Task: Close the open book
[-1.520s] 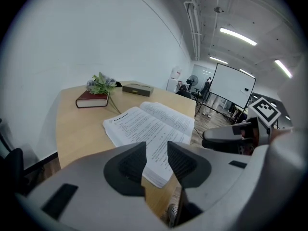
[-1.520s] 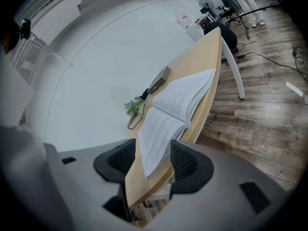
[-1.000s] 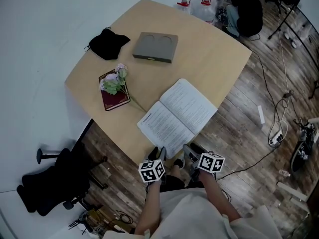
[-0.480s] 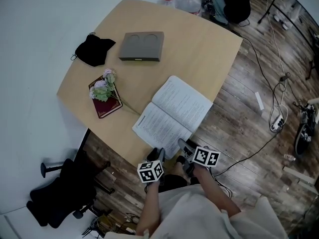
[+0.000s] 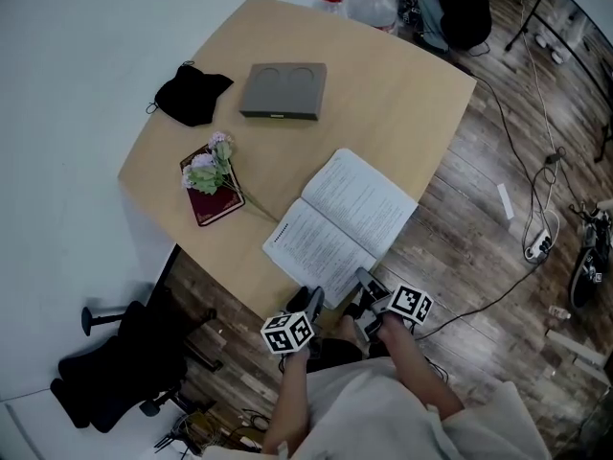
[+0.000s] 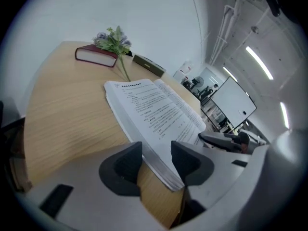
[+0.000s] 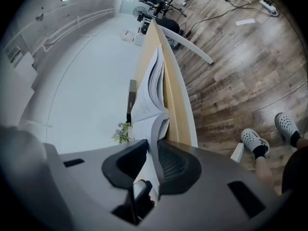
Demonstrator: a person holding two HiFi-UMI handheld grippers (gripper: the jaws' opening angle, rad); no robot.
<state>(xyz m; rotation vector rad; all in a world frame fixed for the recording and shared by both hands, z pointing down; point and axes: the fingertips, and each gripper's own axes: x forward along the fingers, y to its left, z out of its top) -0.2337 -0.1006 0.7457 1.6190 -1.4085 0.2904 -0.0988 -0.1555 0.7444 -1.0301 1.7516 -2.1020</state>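
Observation:
The open book (image 5: 340, 226) lies flat with its white pages up near the front edge of the tan table (image 5: 393, 84). My left gripper (image 5: 308, 303) is at the book's near left corner. In the left gripper view its jaws (image 6: 156, 154) are opening, and the page block (image 6: 144, 114) passes between them without being squeezed. My right gripper (image 5: 364, 290) is rolled onto its side at the near right edge. Its jaws (image 7: 153, 149) are closing on the book's edge (image 7: 154, 88), and the pages fill the narrow gap between the pads.
A dark red book (image 5: 215, 197) topped with a flower sprig (image 5: 213, 159) lies at the left. A grey box (image 5: 281, 90) and a black cloth (image 5: 192, 94) sit further back. An office chair (image 5: 115, 353) stands below left, and cables and a power strip (image 5: 533, 247) lie on the wood floor.
The right gripper has rolled onto its side and its jaws have narrowed onto the book's near edge. The left gripper has stayed at the near corner. The head view has shifted slightly.

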